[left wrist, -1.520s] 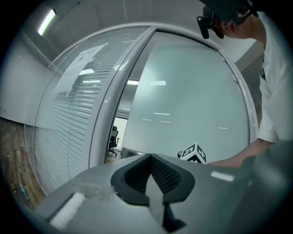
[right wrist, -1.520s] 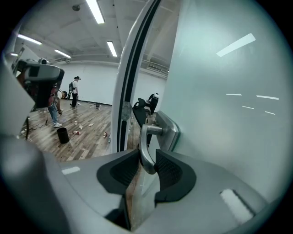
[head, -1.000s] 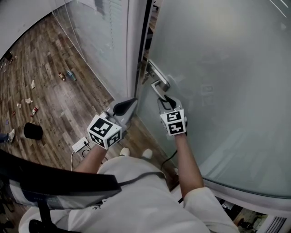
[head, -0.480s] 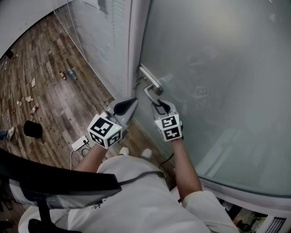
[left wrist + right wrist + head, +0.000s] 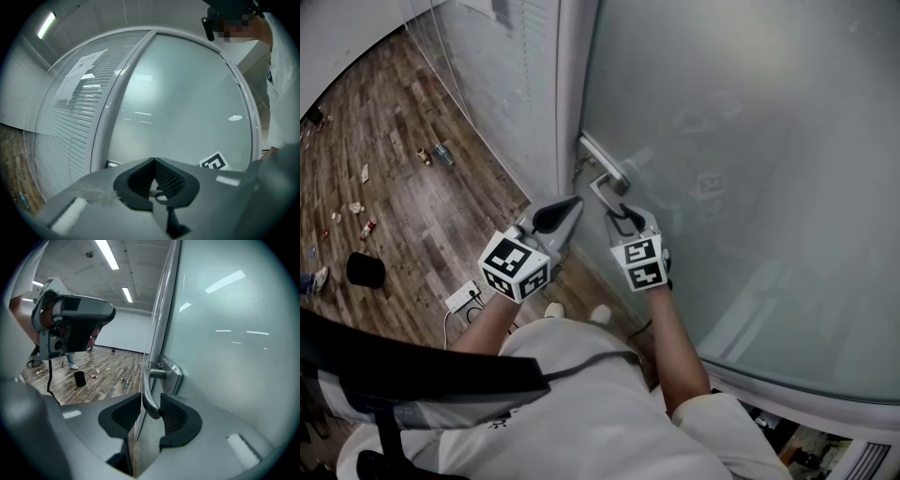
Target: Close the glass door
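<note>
Where a dark gap stood a second ago between door edge and post, none shows now, and the stock reads:

1. Door (image 5: 750, 187): frosted glass, upright, filling the right of the head view. Its free edge has swung left and now lies against the frame, so the closing looks all but done. Whether the latch has caught cannot be told.
2. Floor (image 5: 394, 169): wood planks left of the frame, with small litter scattered on it.
3. Frame (image 5: 572, 94): pale post, with a panel of blinds to its left.
4. Right tool (image 5: 621, 217): has travelled left with the door. Its jaws have just been opening and now stand apart with the handle between them, one pad clear of it, so the handle is no longer clamped. Judged to be letting go.
5. Left tool (image 5: 569, 206): jaws together with nothing between them, held just beside the frame, idle.
6. Handle (image 5: 605, 192): metal lever on a plate at the door's edge, between the right tool's jaws
</note>
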The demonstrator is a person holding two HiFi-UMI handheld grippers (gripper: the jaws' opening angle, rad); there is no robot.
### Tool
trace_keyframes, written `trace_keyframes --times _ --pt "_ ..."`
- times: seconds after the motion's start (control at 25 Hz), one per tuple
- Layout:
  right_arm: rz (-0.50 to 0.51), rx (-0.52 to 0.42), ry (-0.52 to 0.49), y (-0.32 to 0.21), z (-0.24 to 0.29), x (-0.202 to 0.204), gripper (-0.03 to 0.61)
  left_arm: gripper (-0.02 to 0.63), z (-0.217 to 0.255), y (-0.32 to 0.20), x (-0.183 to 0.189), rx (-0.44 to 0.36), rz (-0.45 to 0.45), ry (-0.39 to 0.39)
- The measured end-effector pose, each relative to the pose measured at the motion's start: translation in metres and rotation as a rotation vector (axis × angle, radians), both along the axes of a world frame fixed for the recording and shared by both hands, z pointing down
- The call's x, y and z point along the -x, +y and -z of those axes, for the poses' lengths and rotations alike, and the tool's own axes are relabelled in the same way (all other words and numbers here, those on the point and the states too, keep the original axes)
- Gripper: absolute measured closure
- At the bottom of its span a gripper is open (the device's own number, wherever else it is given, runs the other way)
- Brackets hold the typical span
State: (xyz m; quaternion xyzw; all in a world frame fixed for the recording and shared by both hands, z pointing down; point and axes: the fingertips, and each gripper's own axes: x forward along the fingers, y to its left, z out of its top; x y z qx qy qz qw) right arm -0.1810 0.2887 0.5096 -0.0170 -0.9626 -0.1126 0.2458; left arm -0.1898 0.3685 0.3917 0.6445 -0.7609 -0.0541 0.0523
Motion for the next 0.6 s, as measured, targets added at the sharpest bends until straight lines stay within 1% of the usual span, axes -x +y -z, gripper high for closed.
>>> trace_keyframes --times 0.12,0.24,0.32,0.4,0.48,0.6 --pt "-0.012 -0.012 -0.013 -0.001 0.007 -0.005 0.436 0.614 -0.001 -0.006 -0.003 0.000 -0.016 0.001" --pt "-0.033 0.002 -0.055 -0.006 0.025 -0.012 0.434 0.614 -0.001 -0.012 -0.004 -0.002 -0.030 0.000" --pt "-0.051 0.033 -0.104 -0.009 0.040 -0.019 0.434 0.614 0.001 -0.016 -0.006 -0.007 -0.041 0.000" --pt "-0.063 0.092 -0.165 -0.010 0.056 -0.028 0.438 0.614 0.003 -0.019 -0.006 -0.010 -0.051 -0.002" --pt "-0.068 0.153 -0.223 -0.007 0.072 -0.036 0.502 0.614 0.004 -0.022 -0.006 -0.011 -0.059 -0.002" --pt "-0.085 0.212 -0.285 -0.003 0.088 -0.045 0.531 0.614 0.007 -0.026 -0.005 -0.016 -0.070 -0.004"
